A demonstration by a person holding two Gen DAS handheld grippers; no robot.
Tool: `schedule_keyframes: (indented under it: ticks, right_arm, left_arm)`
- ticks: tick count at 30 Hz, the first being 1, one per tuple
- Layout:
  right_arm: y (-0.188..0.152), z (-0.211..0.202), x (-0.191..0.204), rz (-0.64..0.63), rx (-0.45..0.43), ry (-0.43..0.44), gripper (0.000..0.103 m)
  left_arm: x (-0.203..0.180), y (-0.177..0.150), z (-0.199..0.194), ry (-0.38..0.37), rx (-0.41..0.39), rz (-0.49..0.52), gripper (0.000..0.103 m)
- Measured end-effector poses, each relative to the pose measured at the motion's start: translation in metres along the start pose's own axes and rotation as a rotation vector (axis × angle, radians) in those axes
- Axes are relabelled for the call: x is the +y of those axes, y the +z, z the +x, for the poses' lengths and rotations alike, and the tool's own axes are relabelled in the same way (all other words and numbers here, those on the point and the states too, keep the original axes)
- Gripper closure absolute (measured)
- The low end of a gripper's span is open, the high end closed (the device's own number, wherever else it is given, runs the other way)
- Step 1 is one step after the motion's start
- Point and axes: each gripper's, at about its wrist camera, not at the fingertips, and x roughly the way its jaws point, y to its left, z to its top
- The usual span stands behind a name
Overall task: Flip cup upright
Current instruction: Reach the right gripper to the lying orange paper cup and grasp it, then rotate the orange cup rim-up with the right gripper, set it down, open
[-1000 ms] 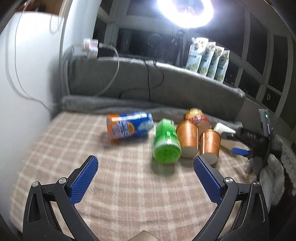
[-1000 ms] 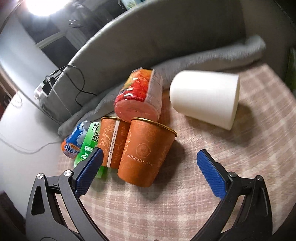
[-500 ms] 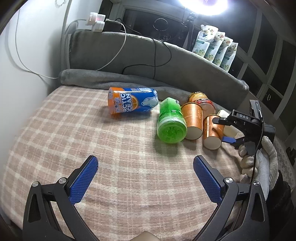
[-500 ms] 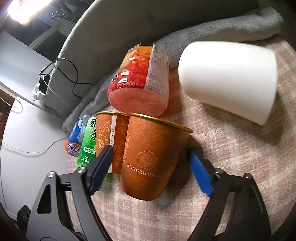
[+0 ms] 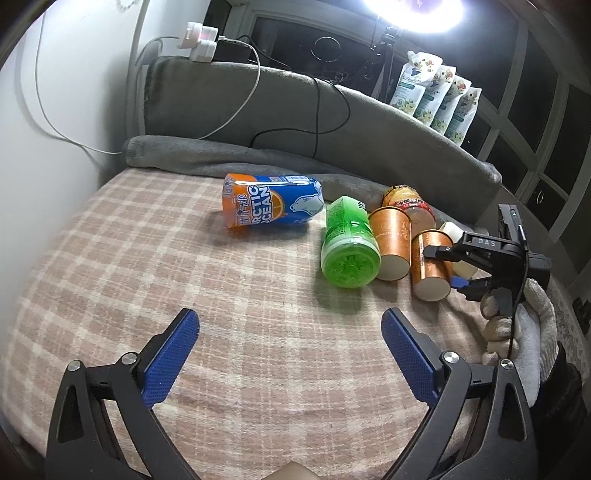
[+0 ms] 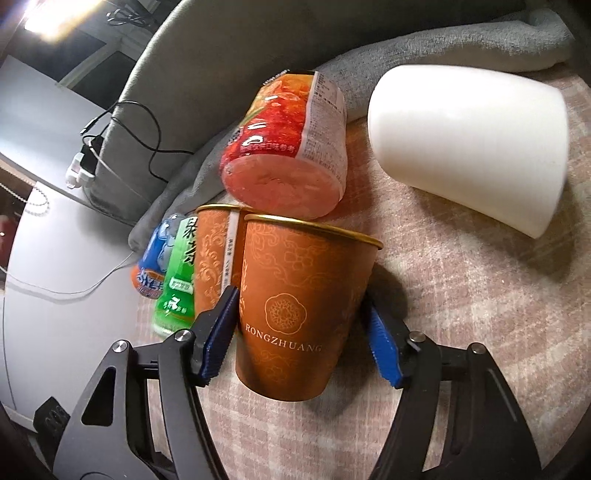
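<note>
Reading "RONGZHUANG", the orange cup point(image 6: 303, 314) lay between the right gripper's point(image 6: 301, 328) part-closed jaws; the left gripper's point(image 5: 290, 354) gaped empty near the "ARCTIC OCEAN" can point(image 5: 271, 205).

A ring light point(image 5: 413, 13) is blazing at the far top of the left wrist view, blowing out to white glare. Fisheye distortion is bending both pictures, with corners darkening to black. The orange cup point(image 6: 299, 310) is casting a soft shadow rightward. The white cup point(image 6: 469, 147) is looking slightly blurred.
</note>
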Motion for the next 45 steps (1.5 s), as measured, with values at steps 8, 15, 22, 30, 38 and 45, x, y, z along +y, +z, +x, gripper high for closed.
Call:
schedule_keyframes:
  ticks: [8,15,22,30,38,45]
  right_arm:
    - [-0.019,-0.030,0.004,-0.050,0.000,0.048,0.035]
    - [-0.049,-0.031,0.030,-0.139,0.082,0.087,0.035]
    - [-0.076,-0.008,0.057,-0.216,0.172,0.112,0.035]
    - [-0.091,0.027,0.080,-0.286,0.245,0.085,0.035]
    - [-0.096,0.031,0.082,-0.320,0.245,0.081,0.034]
    - [-0.101,0.030,0.089,-0.338,0.223,0.083,0.026]
  left_arm:
    - [-0.002,0.000,0.000,-0.009,0.006,0.004,0.005]
    - [-0.007,0.000,0.000,-0.026,0.024,0.010,0.005]
    - [-0.006,-0.001,0.000,-0.050,0.052,-0.005,0.005]
    - [0.005,-0.005,0.001,-0.078,0.082,-0.060,0.005]
    - [0.010,-0.004,0.008,-0.129,0.129,-0.094,0.005]
    - [0.012,-0.003,0.014,-0.162,0.165,-0.121,0.005]
